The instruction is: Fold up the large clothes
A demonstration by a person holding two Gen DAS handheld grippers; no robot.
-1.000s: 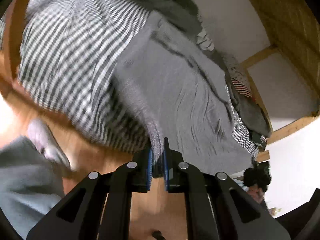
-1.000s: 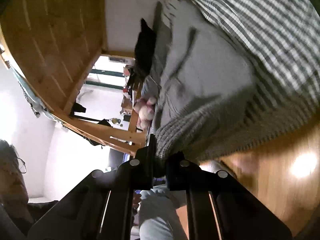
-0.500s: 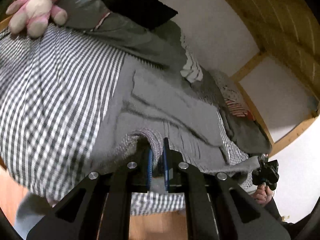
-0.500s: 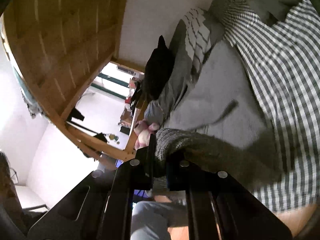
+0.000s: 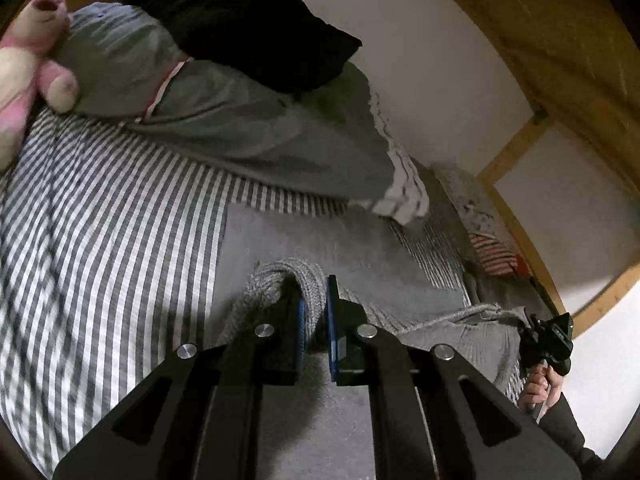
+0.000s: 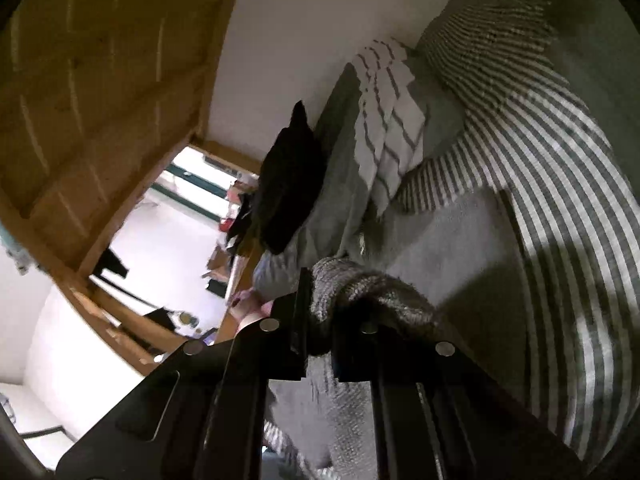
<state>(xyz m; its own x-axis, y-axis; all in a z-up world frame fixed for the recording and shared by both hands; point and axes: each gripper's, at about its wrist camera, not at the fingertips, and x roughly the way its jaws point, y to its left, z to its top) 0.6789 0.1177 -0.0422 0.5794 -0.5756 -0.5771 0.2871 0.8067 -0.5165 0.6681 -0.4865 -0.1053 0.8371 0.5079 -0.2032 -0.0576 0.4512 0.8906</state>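
- where a striped bedsheet [image 5: 100, 248] covers the bed, grey pillows [image 5: 224, 120] lean by a white wall [image 5: 432, 60] under wooden beams.
- left claw [image 5: 316, 320] and right claw [image 6: 320, 320] each clench a bunched edge of the grey knit sweater [image 5: 360, 248], which spreads ahead.
- since a second ago both have swung from over the floor to above the bed.

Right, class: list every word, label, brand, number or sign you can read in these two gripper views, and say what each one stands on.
None: no readable text shows in either view.
Grey ribbed knit garment, clamped in the left gripper and right gripper: no label visible.
Grey-and-white striped bed cover, black cushion, pink and cream plush toy: no print.
Small items on the far wooden shelf: too small and blurred to read.
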